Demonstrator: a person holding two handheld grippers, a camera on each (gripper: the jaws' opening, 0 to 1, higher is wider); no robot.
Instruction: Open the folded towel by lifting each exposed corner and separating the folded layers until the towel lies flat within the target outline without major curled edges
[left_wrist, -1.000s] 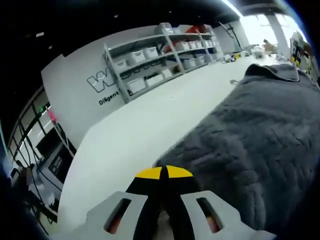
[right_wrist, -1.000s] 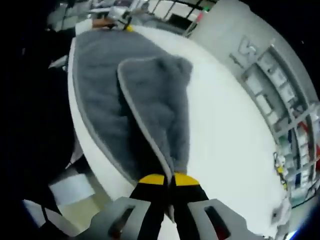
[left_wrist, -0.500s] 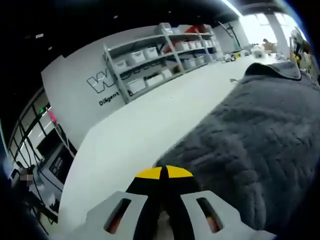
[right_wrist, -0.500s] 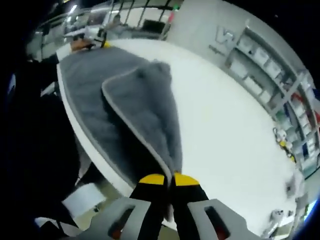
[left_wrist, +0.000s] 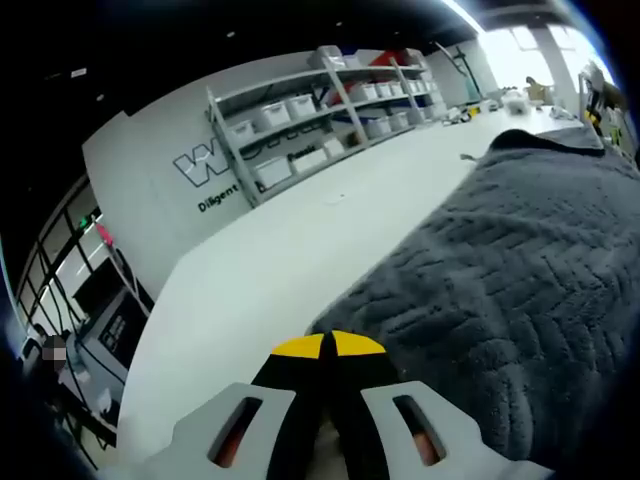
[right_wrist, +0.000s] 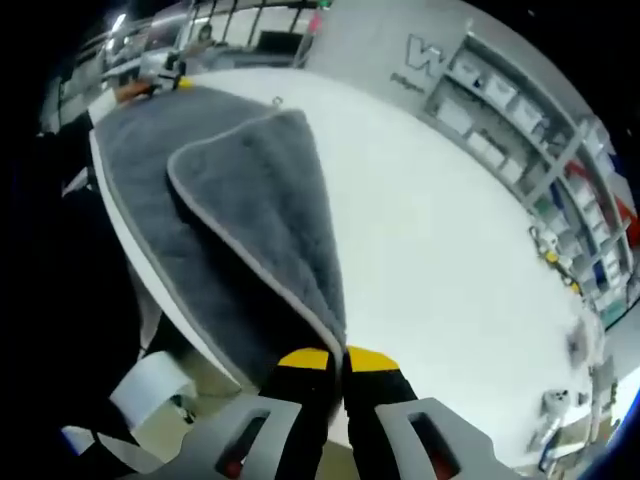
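A dark grey towel (left_wrist: 520, 270) with a woven pattern lies on the white table (left_wrist: 290, 250). My left gripper (left_wrist: 329, 345) is shut on the towel's near corner, its yellow tips pressed together. In the right gripper view the same towel (right_wrist: 200, 210) stretches away along the table's left edge, with an upper layer (right_wrist: 270, 200) folded over, pale hem showing. My right gripper (right_wrist: 336, 357) is shut on the corner of that folded layer, held up off the table (right_wrist: 440, 260). The left gripper (right_wrist: 165, 70) shows small at the towel's far end.
Grey shelving with white bins (left_wrist: 320, 110) lines the wall behind the table, also seen in the right gripper view as shelving (right_wrist: 510, 130). Small objects (right_wrist: 560, 410) sit near the table's right end. The floor (right_wrist: 150, 390) drops away beyond the table's left edge.
My right gripper has carried the folded layer's corner across, and the flap has stretched out flatter over the towel. The left gripper has stayed where it was, still shut on its corner.
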